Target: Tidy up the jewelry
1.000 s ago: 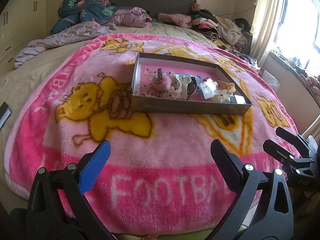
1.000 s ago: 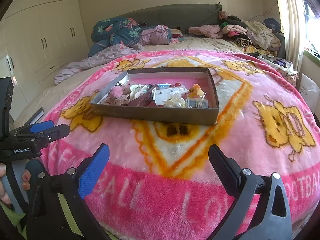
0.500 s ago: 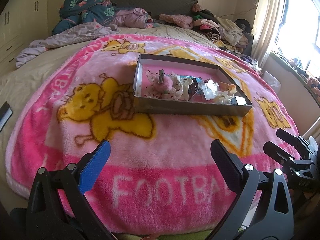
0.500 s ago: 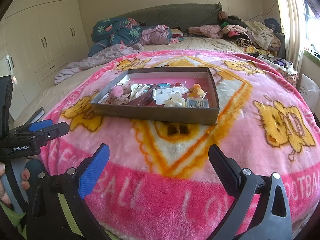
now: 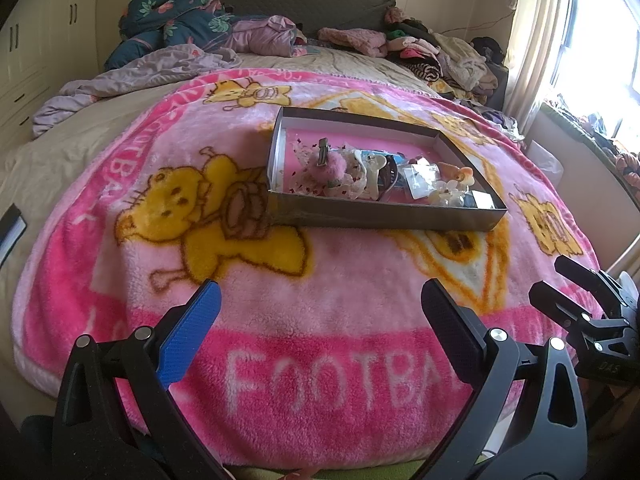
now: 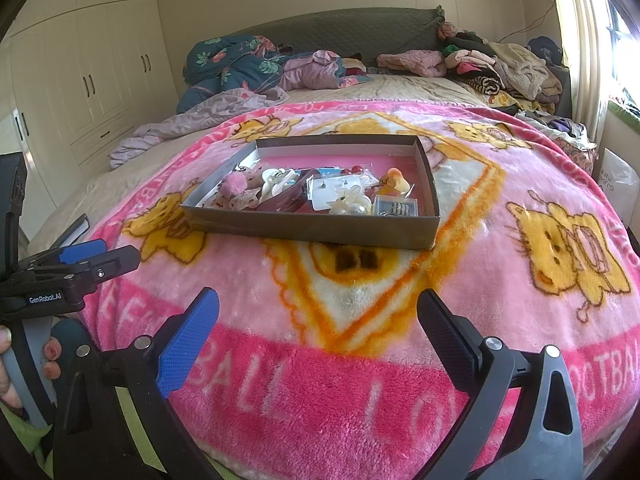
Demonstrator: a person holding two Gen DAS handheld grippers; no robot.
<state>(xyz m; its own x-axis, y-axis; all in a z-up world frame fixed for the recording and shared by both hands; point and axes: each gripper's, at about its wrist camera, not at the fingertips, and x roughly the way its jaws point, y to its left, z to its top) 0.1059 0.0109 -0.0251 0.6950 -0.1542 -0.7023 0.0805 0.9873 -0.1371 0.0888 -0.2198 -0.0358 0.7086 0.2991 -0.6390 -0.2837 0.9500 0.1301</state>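
Ahead of both tools, well apart from either, a shallow grey box [image 5: 384, 216] lies flat on the pink blanket [image 5: 280, 320] that covers the bed; it holds the jewelry and hair pieces heaped together: a pink pompom clip [image 5: 326, 164] toward its left end, a white flower piece [image 6: 352, 200] near the front wall, and a small clear case [image 6: 396, 208] at the right front corner. The left gripper [image 5: 320, 320] hovers over the near blanket with its jaws spread wide and nothing between them; the right gripper [image 6: 318, 320] is likewise spread and empty. Between the fingertips and the box's front wall there is only bare fleece, so the way forward is unobstructed. The blanket's near edge falls away just beneath both tools. Off to the left tool's right, the other tool's black fingers [image 5: 560, 304] stand close by, and a hand [image 6: 16, 364] grips the handle at the right tool's lower left. Rumpled clothes [image 6: 500, 68] line the far headboard, well beyond the box. Compared with a second earlier, the box sits slightly lower and nearer in the left view, while the right view is nearly unchanged.
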